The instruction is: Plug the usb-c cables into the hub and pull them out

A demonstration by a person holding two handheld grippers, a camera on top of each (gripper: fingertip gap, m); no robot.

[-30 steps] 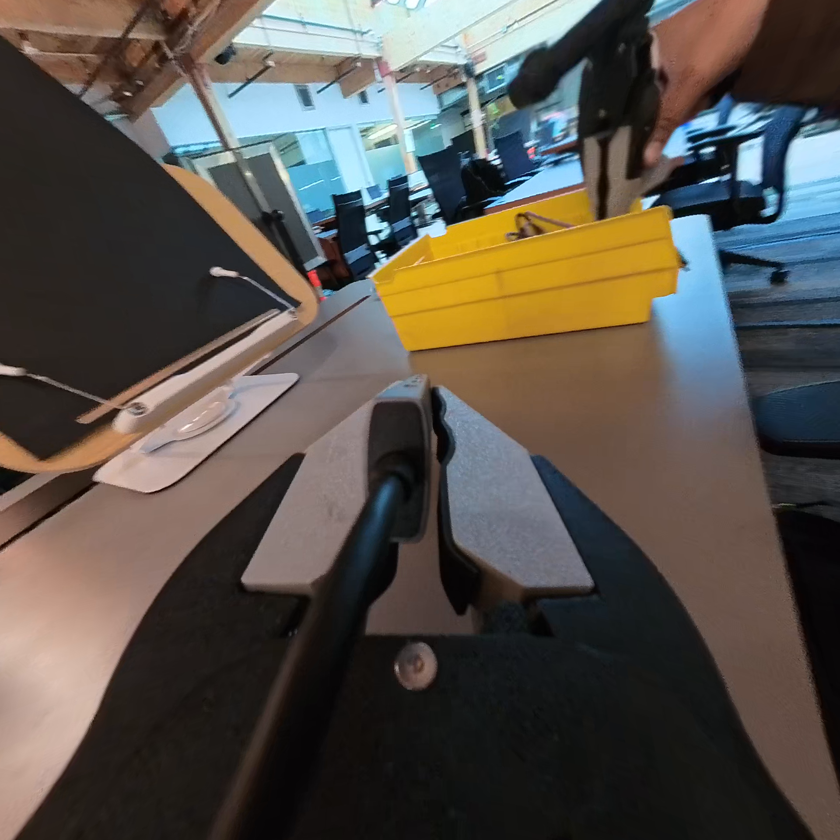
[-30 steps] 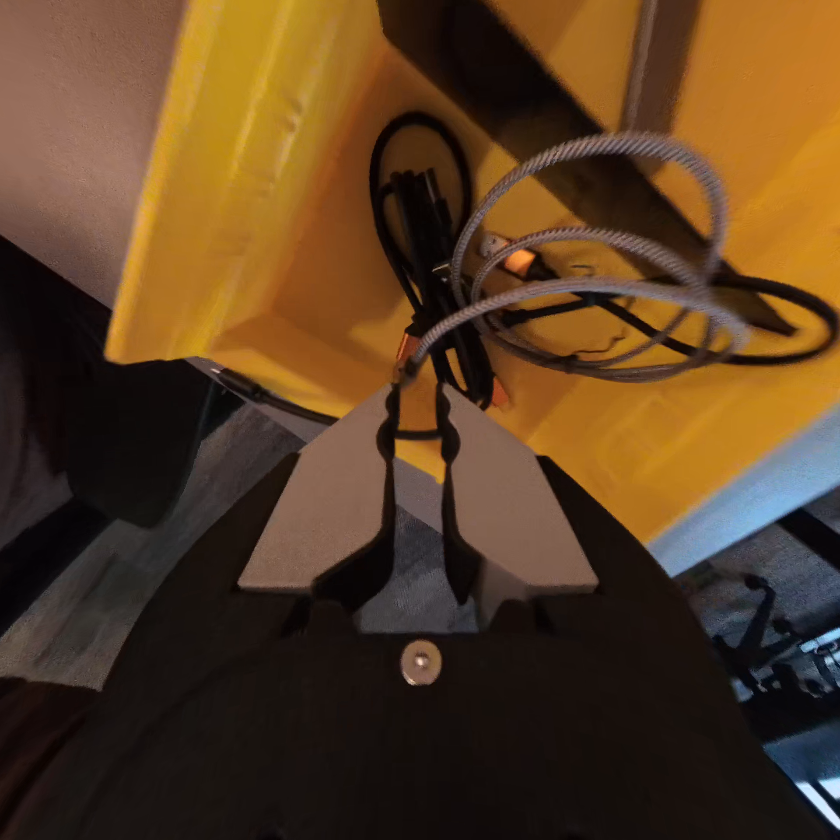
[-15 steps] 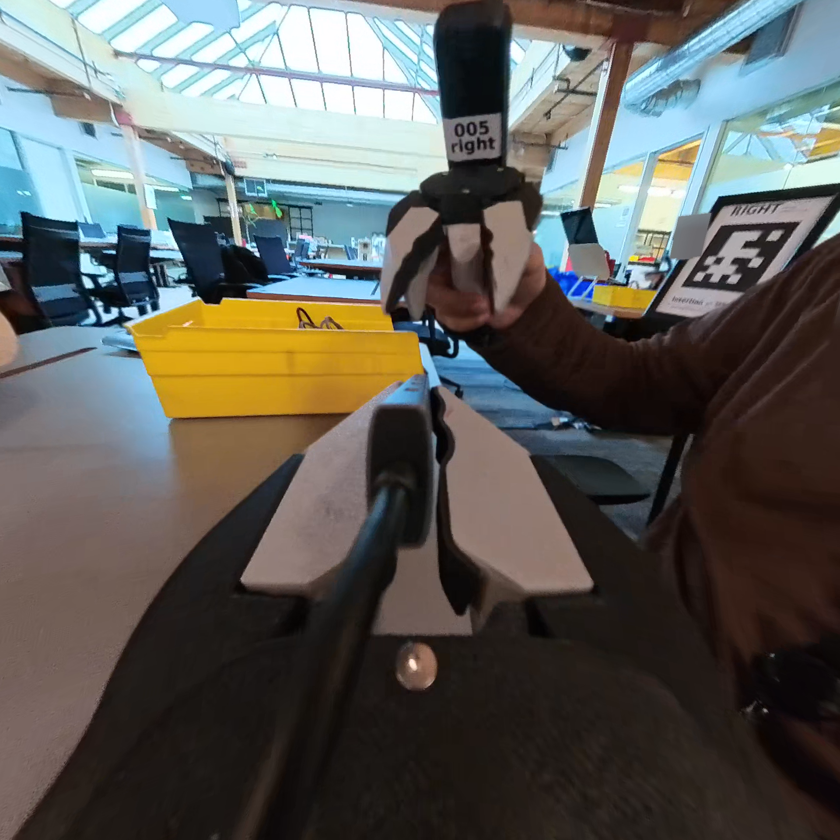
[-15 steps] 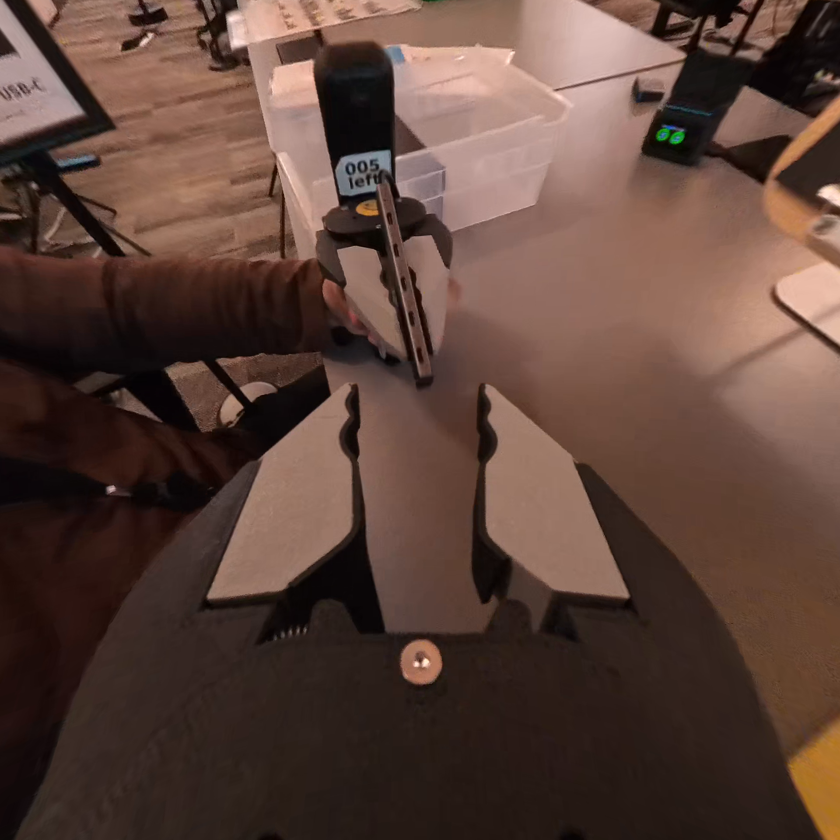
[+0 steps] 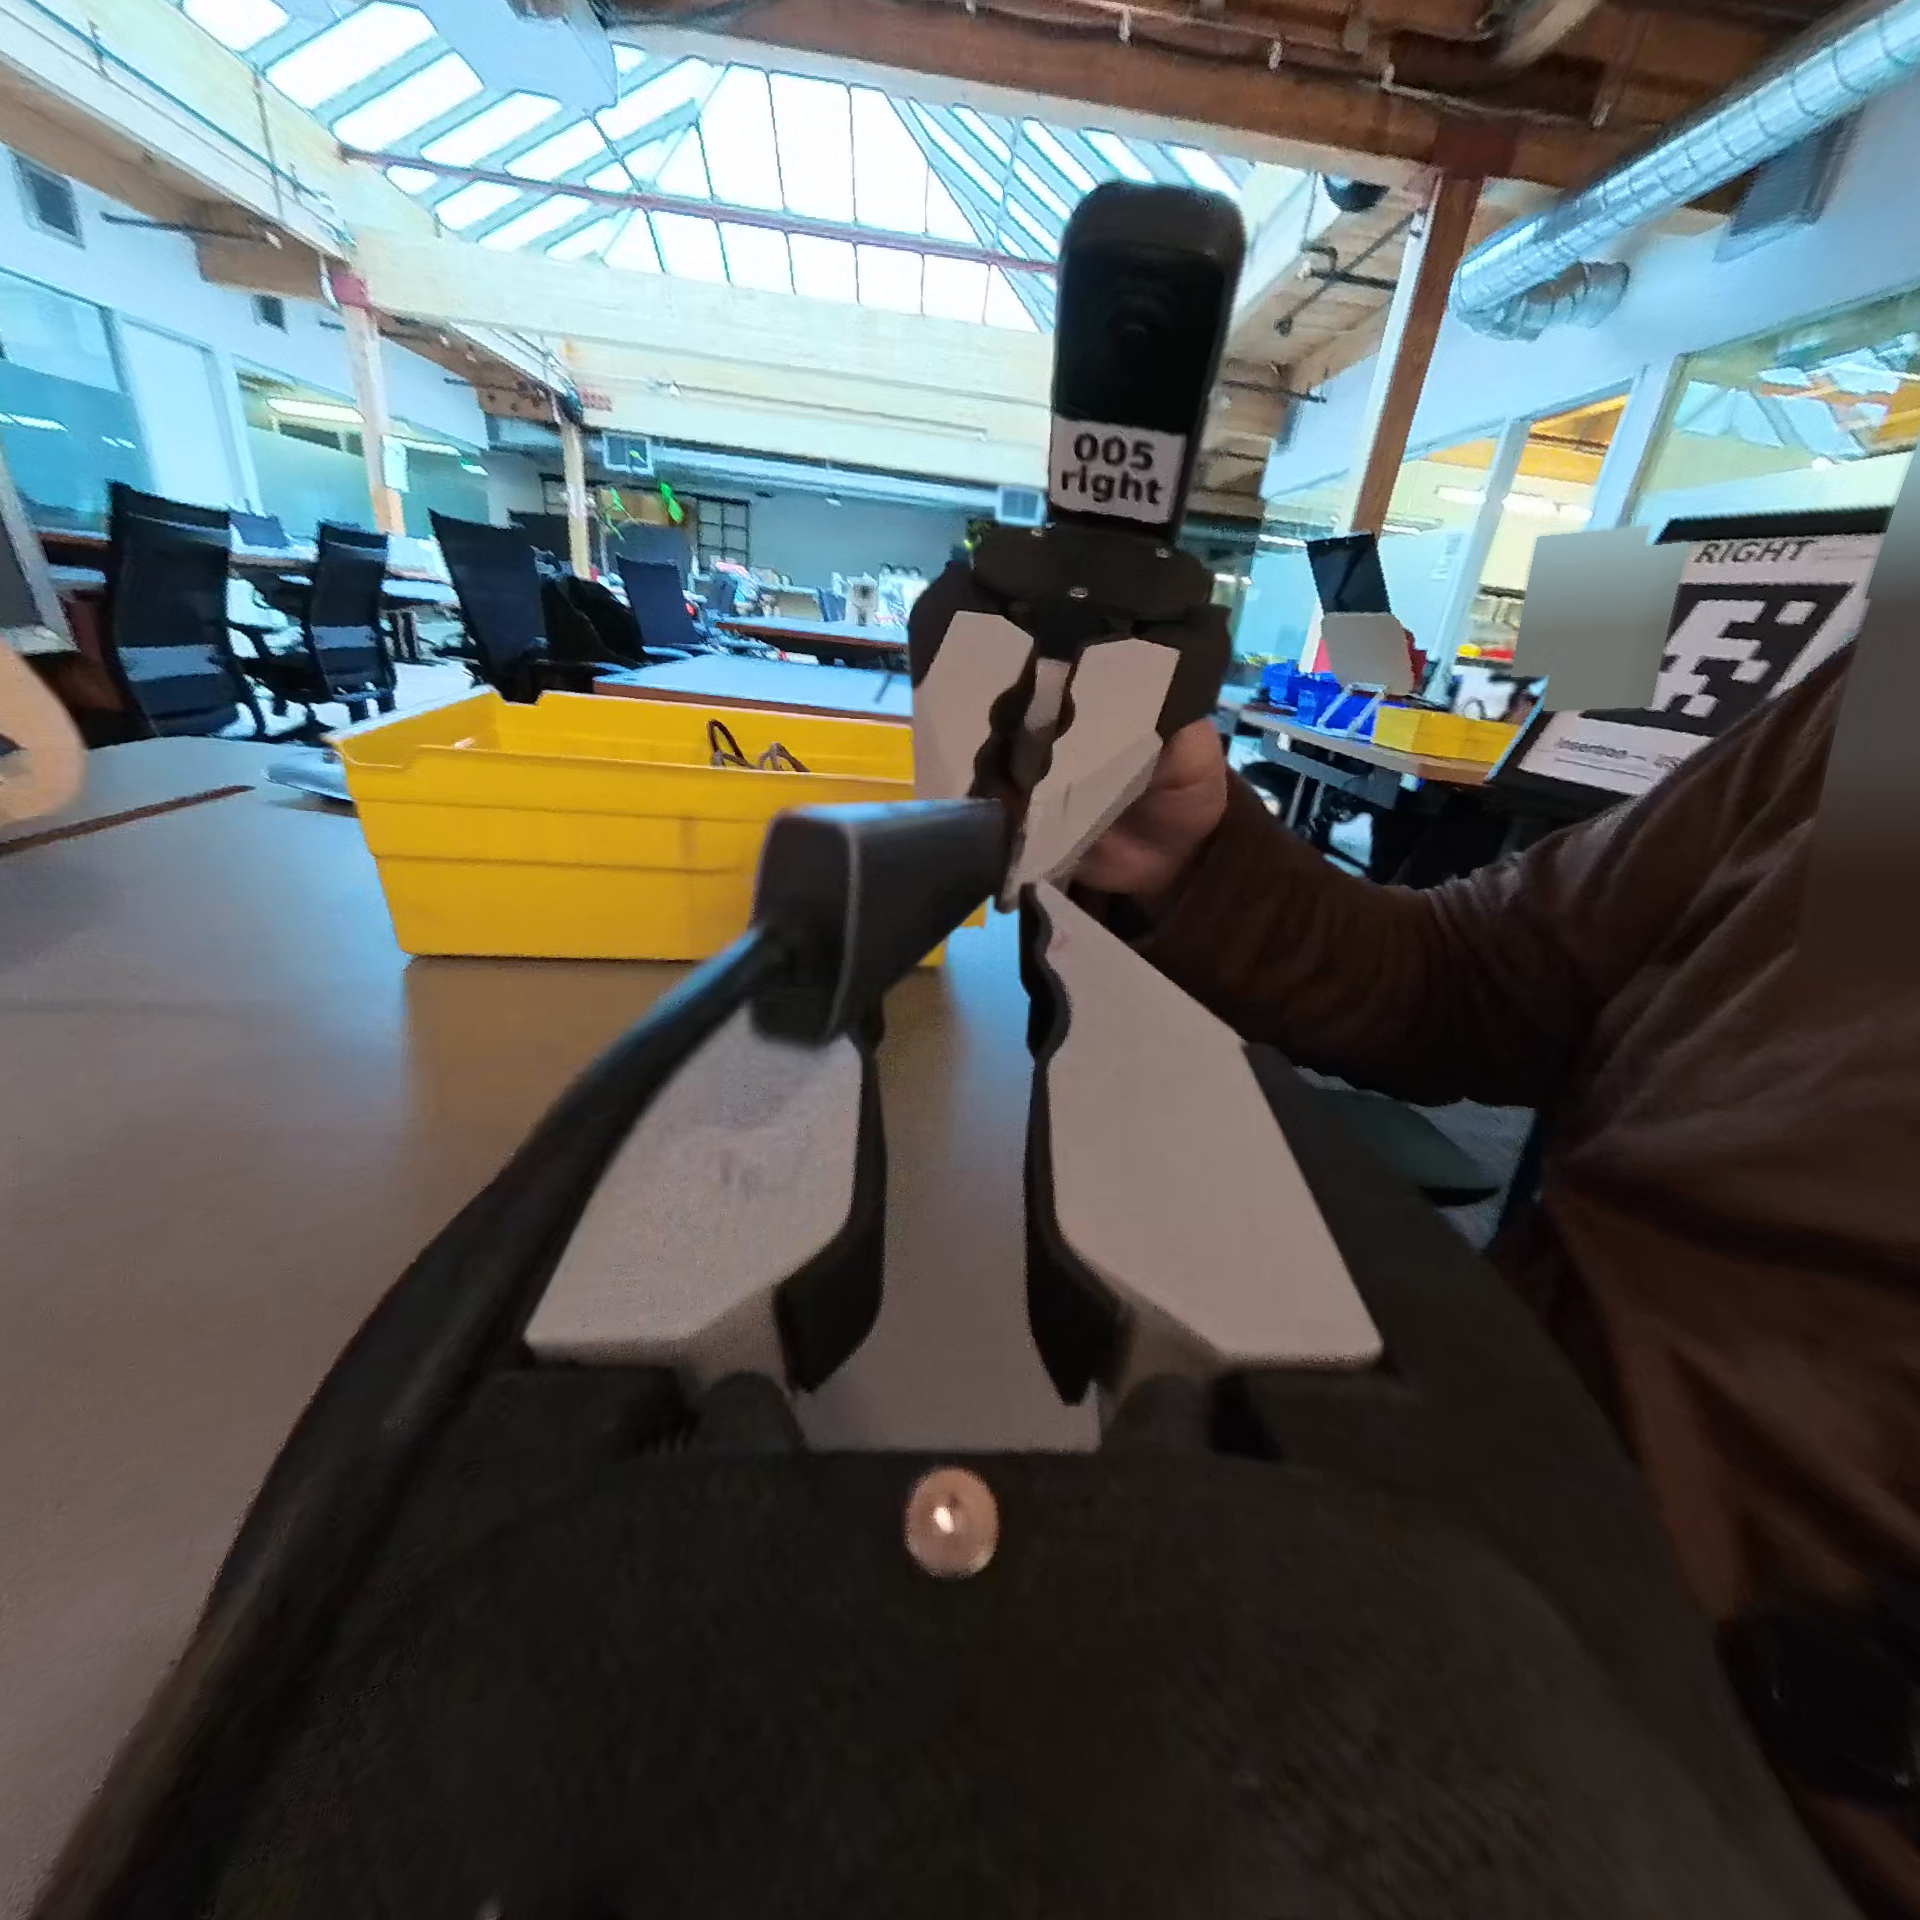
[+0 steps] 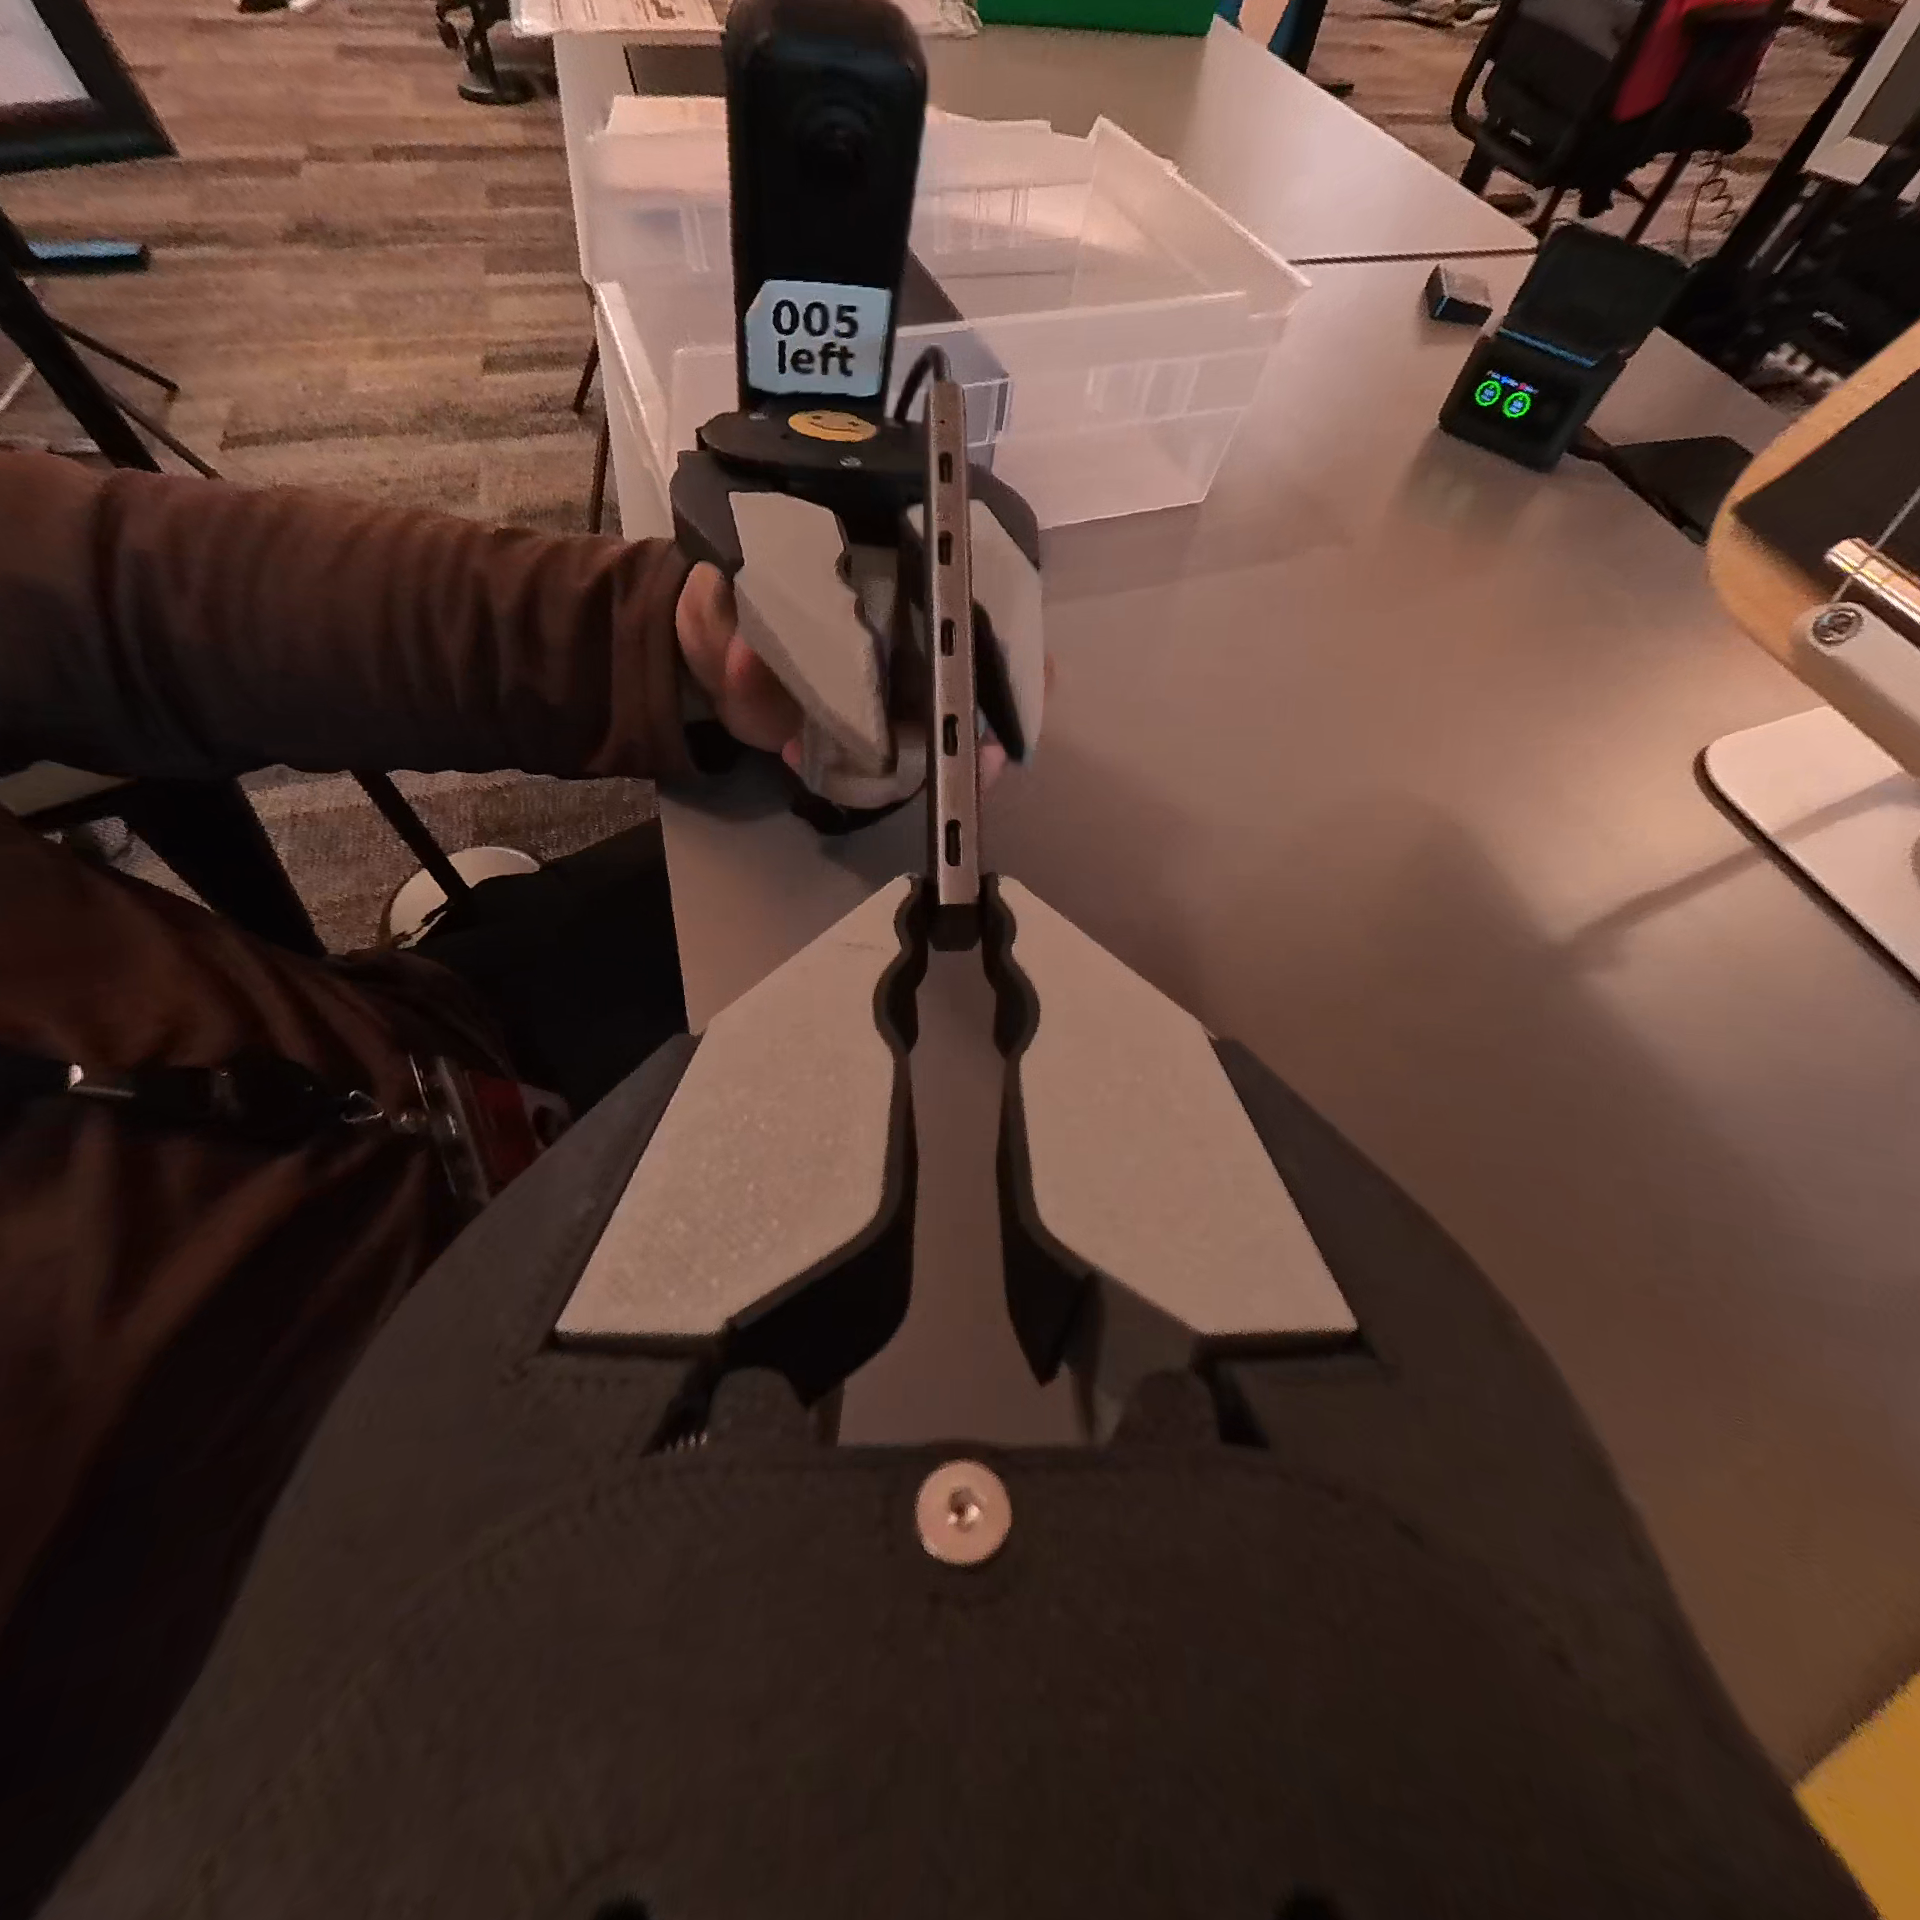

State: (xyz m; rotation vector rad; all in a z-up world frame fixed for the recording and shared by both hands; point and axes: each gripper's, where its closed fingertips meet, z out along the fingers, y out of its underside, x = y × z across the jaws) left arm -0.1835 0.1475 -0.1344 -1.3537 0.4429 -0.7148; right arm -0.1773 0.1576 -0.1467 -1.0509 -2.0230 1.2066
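Found the hub (image 6: 951, 644) held up off the table (image 6: 1351, 831), narrow edge with its row of ports facing up, spanning the gap between both tongs. Noted its near end pinched firmly between the tips of the right gripper (image 6: 951, 914). Noted the far end lying loosely against one finger of the left gripper (image 5: 951, 977), jaws standing apart and clamping nothing. Observed the hub's own black lead (image 5: 665, 1039) trailing back over that finger. Saw no plug in any visible port.

Located the cables (image 5: 748, 750) in the yellow bin (image 5: 582, 852) farther along the table, well apart from the hub; only loops show above the rim. Recorded a clear plastic box (image 6: 1143, 343) beyond the left gripper, not involved.

Judged as preparation only: looks like a handing-over of the hub to the right side, with plugging not yet begun.

Next move, as judged: draw the left gripper clear without snagging the lead, steady the hub with ports reachable, then fetch one plug from the bin. Calls for a grip close behind the plug and square alignment with a port.
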